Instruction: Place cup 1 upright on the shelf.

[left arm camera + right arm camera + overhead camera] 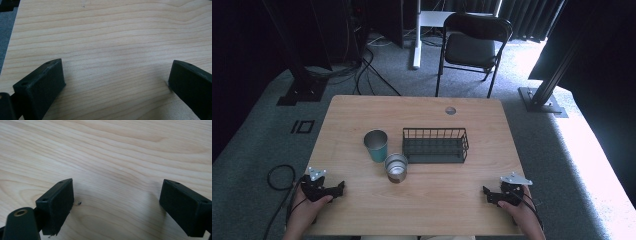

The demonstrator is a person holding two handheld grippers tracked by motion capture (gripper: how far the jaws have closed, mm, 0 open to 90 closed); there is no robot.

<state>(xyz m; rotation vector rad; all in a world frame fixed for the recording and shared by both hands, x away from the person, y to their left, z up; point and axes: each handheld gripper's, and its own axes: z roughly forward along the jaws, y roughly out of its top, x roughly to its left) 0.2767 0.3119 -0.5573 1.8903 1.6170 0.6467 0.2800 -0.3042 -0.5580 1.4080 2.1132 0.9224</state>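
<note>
Item 1: wire basket, black, rectangular, open-topped, standing near the middle of the wooden table. Taken here as landmark. Judged stiff and light; its thin top rim would give a jaw a sure bite, though the wires may be slick.

Item 2: teal cup, upright, mouth up, just left of the basket and apart from it. Judged light and rigid, with a tapered wall; best taken by the rim, one jaw inside and one outside.

Item 3: metal cup, silvery, ribbed, at the basket's near-left corner, close to the teal cup; whether they touch cannot be told. Judged hard, light and slippery; a rim hold seems safer than a squeeze across the body.

Item 4: left gripper, held over bare wood well nearer the person than the basket, on its left side; jaws spread wide, nothing between.

Item 5: right gripper, likewise toward the near edge, on the basket's right side; jaws spread wide, holding nothing.
</note>
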